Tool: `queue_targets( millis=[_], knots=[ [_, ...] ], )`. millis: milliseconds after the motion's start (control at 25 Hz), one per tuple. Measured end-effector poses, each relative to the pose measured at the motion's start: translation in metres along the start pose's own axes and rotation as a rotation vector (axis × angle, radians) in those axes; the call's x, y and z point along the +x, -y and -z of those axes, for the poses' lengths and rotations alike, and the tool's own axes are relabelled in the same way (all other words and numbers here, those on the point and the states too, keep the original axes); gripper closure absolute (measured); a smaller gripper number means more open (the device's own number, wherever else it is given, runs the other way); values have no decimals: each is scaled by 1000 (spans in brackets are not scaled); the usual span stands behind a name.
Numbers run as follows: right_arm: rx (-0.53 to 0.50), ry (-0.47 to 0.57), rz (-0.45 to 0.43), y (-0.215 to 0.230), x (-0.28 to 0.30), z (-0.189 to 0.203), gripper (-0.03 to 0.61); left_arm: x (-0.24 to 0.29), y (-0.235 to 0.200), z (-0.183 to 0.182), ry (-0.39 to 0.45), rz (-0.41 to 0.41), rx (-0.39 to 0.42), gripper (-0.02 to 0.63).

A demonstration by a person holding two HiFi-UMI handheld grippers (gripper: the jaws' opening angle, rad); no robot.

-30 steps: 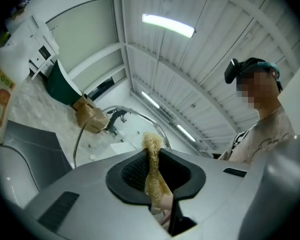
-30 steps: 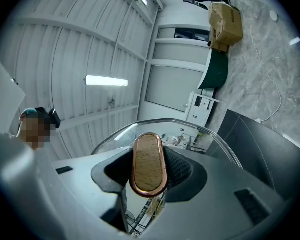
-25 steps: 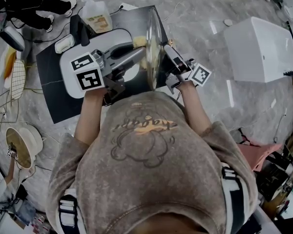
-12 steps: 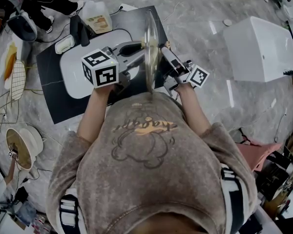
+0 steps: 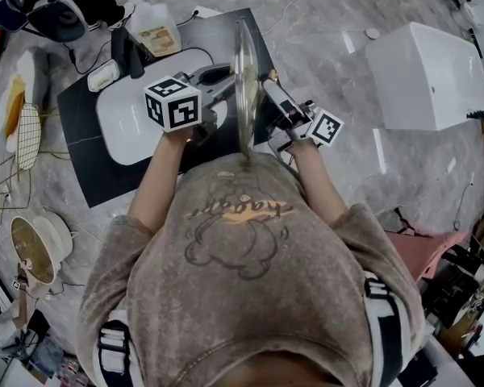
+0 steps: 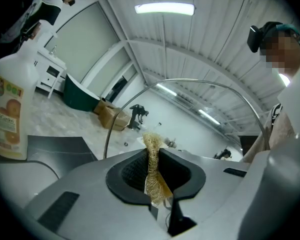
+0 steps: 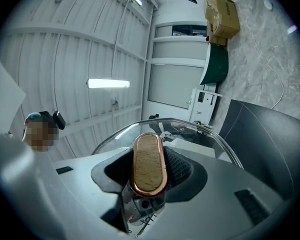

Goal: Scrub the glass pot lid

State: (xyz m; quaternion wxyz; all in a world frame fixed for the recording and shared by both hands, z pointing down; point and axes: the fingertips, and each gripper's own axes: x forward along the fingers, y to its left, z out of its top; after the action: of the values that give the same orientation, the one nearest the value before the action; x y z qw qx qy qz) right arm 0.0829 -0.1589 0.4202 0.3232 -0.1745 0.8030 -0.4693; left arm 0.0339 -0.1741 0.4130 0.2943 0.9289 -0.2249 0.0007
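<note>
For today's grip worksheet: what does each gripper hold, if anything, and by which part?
The right gripper clamps the glass pot lid by its wooden handle. The left gripper pinches a fibrous scrubber across its body, one end sticking out.

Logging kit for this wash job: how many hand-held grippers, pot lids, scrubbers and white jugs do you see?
left hand-held gripper and right hand-held gripper: 2
glass pot lid: 1
scrubber: 1
white jug: 1
Total: 5
</note>
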Motion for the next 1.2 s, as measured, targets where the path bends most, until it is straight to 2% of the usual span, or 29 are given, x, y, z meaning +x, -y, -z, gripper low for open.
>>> queue_targets(
  millis=[360,640,1200],
  knots=[
    [-2,-17,-13,-7,2,6,402,12,-33,20,-54,-103,4,548],
    [-21,-27,9,-3,1,6,402,8,-40,21,-59,-125,1,547],
    [-81,33,106,10,-31,-27,402,-37,-47,8,28,-160,-42,546]
  ],
)
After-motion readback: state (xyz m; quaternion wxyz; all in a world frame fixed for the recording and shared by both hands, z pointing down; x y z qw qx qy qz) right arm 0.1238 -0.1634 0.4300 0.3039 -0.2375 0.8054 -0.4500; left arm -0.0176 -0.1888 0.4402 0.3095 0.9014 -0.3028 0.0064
